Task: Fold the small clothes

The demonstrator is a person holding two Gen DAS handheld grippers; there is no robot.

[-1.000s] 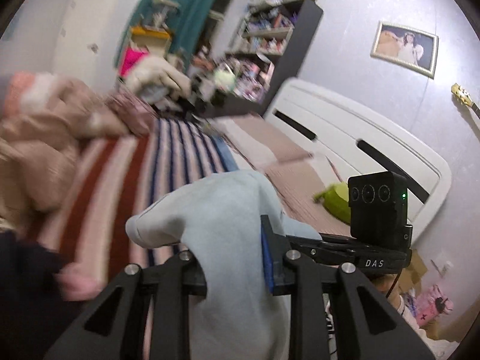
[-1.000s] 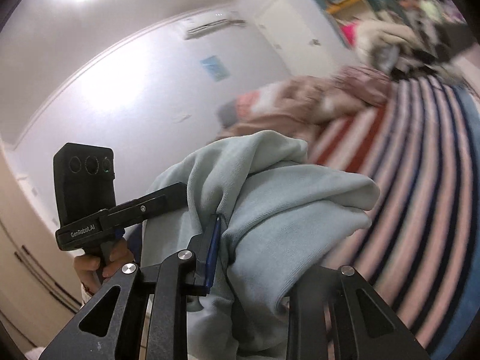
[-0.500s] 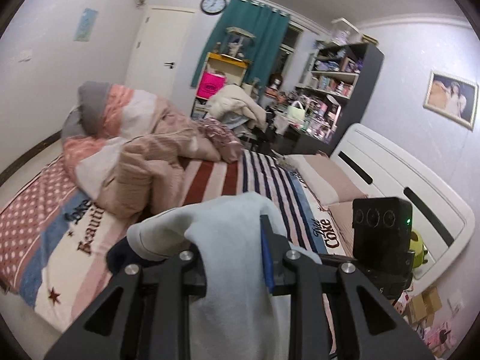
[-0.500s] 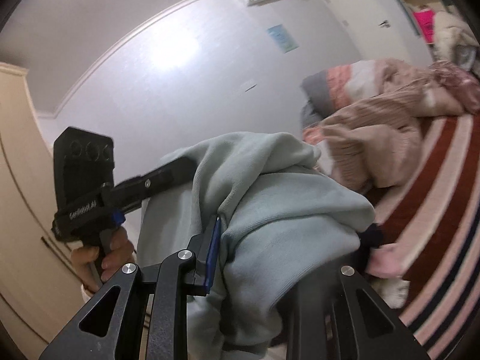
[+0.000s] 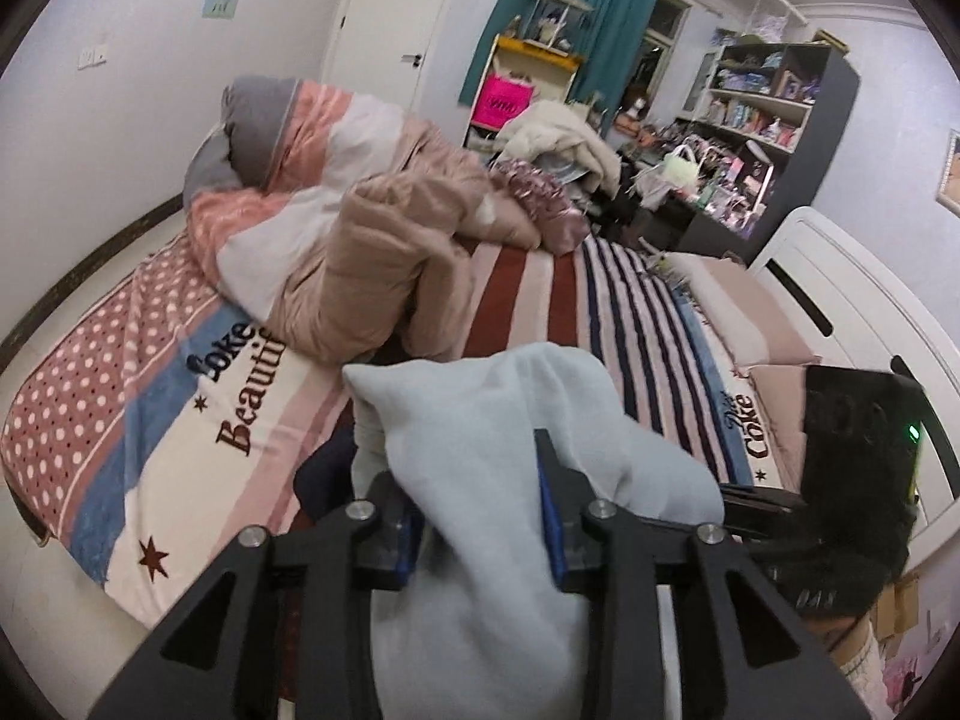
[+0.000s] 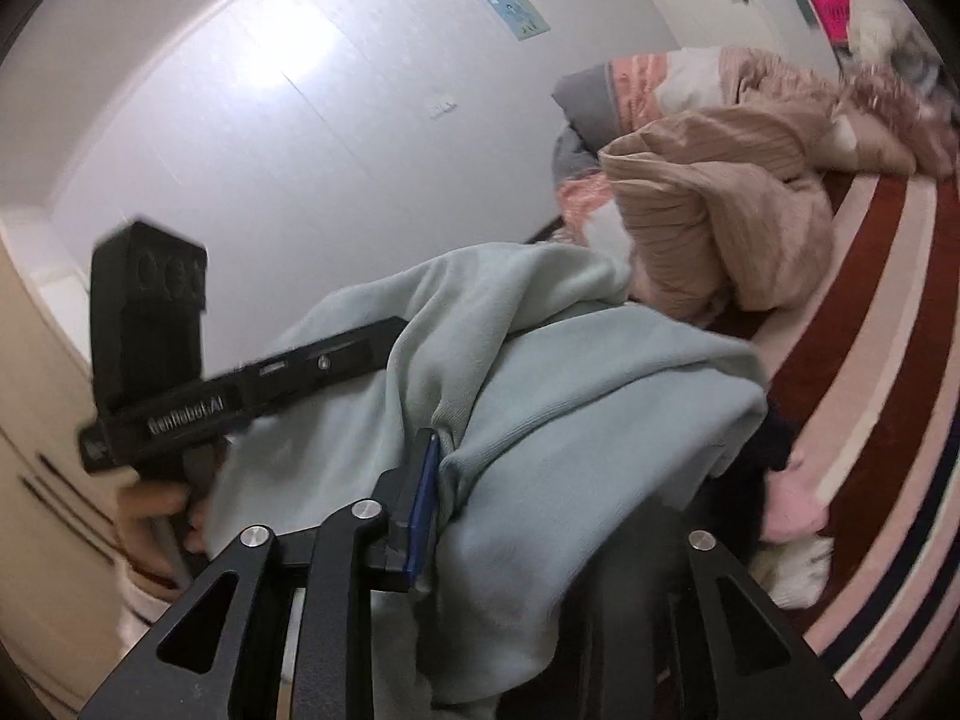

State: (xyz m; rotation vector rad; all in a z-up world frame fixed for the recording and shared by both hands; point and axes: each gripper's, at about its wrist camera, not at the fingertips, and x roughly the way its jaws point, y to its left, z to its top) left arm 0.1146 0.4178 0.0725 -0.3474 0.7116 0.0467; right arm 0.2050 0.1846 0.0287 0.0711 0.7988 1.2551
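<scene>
A pale blue small sweatshirt (image 5: 510, 480) hangs between both grippers, held up above the near edge of the striped bed (image 5: 540, 294). My left gripper (image 5: 480, 510) is shut on one bunched part of it; the cloth drapes down over the jaws. My right gripper (image 6: 510, 510) is shut on another part of the sweatshirt (image 6: 540, 408), which covers its right finger. The left gripper's body (image 6: 180, 372) and the hand on it show at the left of the right wrist view. Dark and pink small clothes (image 6: 780, 504) lie on the bed under the sweatshirt.
A crumpled pink-beige duvet (image 5: 384, 264) and a grey pillow (image 5: 258, 114) lie at the bed's far left. A white headboard (image 5: 852, 312) and pillows (image 5: 744, 312) are to the right. Cluttered shelves (image 5: 762, 120) and a door (image 5: 396, 30) stand beyond the bed.
Both grippers have swung left with the sweatshirt still held, from facing the headboard side to facing the whole bed and the duvet. Both grips are unchanged.
</scene>
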